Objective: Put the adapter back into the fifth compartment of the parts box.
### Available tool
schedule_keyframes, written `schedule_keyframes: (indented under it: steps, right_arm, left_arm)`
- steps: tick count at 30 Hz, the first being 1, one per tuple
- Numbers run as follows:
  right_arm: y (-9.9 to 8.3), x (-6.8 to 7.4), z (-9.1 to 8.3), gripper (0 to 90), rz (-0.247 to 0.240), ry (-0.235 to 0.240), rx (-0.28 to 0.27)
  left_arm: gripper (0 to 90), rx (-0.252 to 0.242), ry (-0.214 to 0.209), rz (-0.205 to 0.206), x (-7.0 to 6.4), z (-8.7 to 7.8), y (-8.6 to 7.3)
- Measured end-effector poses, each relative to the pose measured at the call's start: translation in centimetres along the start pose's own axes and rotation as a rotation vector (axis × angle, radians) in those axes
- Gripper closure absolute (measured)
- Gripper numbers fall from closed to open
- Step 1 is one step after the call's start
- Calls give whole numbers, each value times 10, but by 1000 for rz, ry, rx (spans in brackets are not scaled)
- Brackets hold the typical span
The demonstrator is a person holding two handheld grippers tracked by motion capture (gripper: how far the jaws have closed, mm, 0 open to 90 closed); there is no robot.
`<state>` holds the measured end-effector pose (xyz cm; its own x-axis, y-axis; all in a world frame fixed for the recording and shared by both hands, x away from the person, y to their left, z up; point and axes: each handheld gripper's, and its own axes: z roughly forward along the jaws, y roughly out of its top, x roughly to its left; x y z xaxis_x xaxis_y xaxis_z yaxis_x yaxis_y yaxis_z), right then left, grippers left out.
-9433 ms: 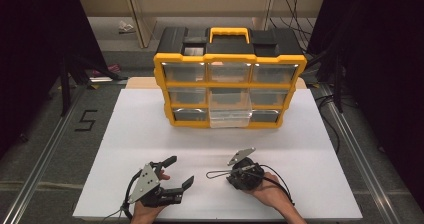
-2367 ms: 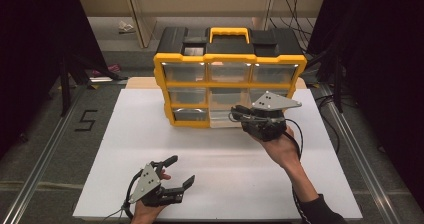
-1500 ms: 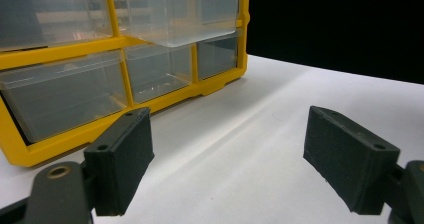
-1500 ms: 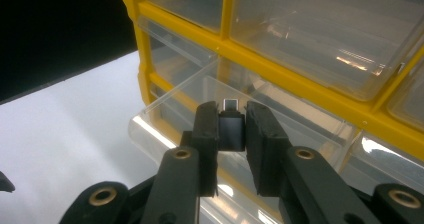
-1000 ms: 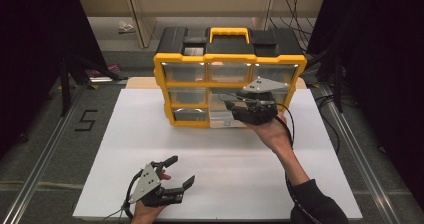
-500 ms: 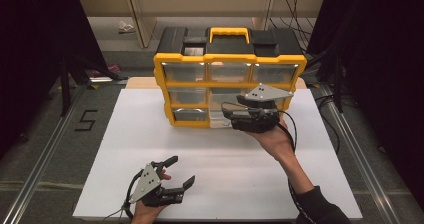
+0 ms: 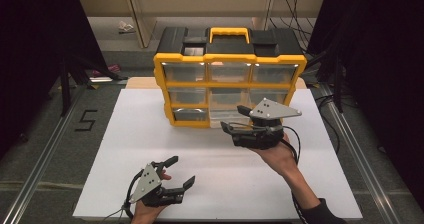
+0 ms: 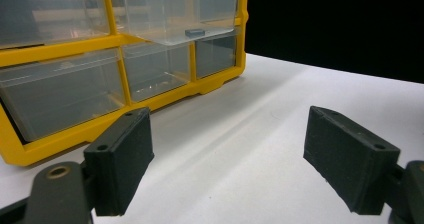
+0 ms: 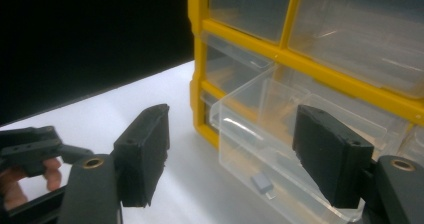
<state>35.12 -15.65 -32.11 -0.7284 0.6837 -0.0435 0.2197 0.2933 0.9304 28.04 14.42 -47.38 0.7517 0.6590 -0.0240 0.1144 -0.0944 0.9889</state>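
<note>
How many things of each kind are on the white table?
Yellow drawer cabinet: 1
Drawer pulled out: 1
Small grey part in that drawer: 1
Tongs, left and right: 2
Total: 5

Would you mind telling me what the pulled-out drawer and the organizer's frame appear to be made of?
The drawer looks like clear, glossy plastic: the small grey part inside shows through its walls. The organizer frame seems opaque yellow moulded plastic with a smooth, slightly shiny surface.
</note>
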Motion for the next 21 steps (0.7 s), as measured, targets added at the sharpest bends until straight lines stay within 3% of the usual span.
schedule_keyframes:
  steps: [11, 21]
  right_arm:
    - [-30, 9, -10, 306, 25, 31, -19]
    - [-66, 9, -17, 307, 96, 70, -67]
  left_arm:
    - [192, 5, -1, 0, 0, 0, 0]
    - [192, 12, -2, -1, 0, 0, 0]
